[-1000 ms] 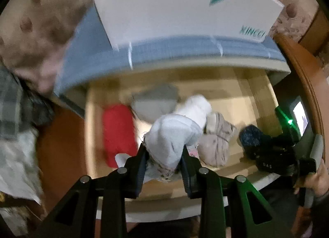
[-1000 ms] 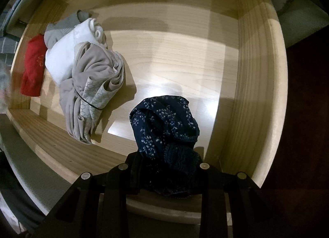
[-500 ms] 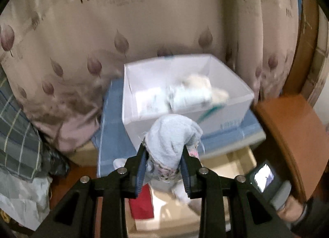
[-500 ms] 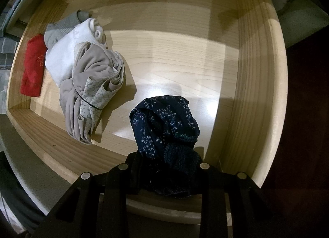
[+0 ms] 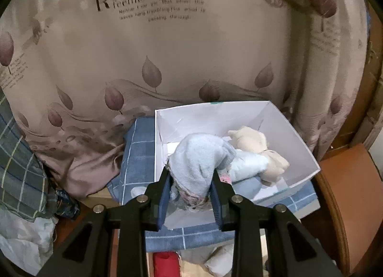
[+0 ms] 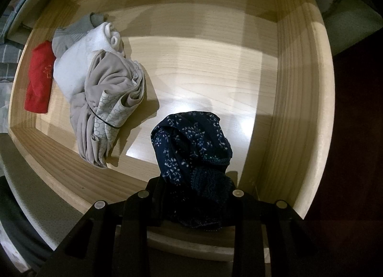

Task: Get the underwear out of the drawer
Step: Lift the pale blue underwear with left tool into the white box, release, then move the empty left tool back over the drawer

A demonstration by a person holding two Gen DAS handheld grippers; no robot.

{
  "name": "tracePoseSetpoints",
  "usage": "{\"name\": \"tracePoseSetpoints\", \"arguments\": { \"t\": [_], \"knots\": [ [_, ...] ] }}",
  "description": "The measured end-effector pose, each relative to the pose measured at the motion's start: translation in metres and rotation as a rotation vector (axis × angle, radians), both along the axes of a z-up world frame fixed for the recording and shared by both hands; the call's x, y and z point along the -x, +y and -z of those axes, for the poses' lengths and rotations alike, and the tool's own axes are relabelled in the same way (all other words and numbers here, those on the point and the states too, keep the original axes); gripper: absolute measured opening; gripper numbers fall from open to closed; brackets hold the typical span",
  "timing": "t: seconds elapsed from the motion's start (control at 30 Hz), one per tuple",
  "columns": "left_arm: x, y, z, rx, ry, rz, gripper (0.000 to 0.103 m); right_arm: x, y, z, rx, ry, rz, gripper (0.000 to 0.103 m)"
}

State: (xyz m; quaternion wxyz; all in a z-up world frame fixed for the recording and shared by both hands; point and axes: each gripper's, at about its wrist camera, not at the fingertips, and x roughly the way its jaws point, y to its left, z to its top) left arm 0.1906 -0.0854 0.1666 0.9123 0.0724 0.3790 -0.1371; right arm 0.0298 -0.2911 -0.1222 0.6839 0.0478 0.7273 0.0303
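left gripper [image 5: 190, 189] grasping the pale blue underwear [image 5: 201, 162], poised over the white box [image 5: 301, 147]; lower it well inside before releasing. right gripper [image 6: 192, 201] clenched on the navy underwear [image 6: 191, 143] in the drawer [image 6: 299, 114]; lift clear of the near wall.

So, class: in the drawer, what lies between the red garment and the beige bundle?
In the right wrist view, a white roll on a grey piece lies between the red garment and the beige bundle.

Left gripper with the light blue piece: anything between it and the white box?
Nothing visible. The left gripper grips the light blue underwear in front of the open white box; a cream piece and pale blue piece already lie inside.
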Motion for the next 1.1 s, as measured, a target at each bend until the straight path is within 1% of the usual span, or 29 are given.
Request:
{"name": "tracePoseSetpoints", "arguments": {
  "t": [0.23, 0.47, 0.6, 0.73, 1.1],
  "knots": [
    [-0.027, -0.015, 0.038, -0.036, 0.078, -0.003, 0.032, 0.000, 0.001, -0.001, 0.001, 0.001, 0.001, 0.027],
    [-0.040, -0.018, 0.055, -0.046, 0.113, -0.014, 0.035, 0.000, 0.001, 0.000, 0.001, -0.001, 0.002, 0.027],
    [-0.043, -0.017, 0.060, -0.045, 0.145, -0.017, 0.040, 0.000, 0.002, 0.000, 0.000, -0.001, 0.004, 0.027],
    [-0.044, -0.016, 0.065, -0.039, 0.182, -0.011, 0.041, -0.001, 0.001, 0.000, 0.001, -0.001, 0.003, 0.027],
    [-0.033, -0.006, 0.051, -0.021, 0.166, -0.018, 0.043, -0.002, 0.002, 0.000, 0.002, 0.002, 0.002, 0.027]
  ]
}}
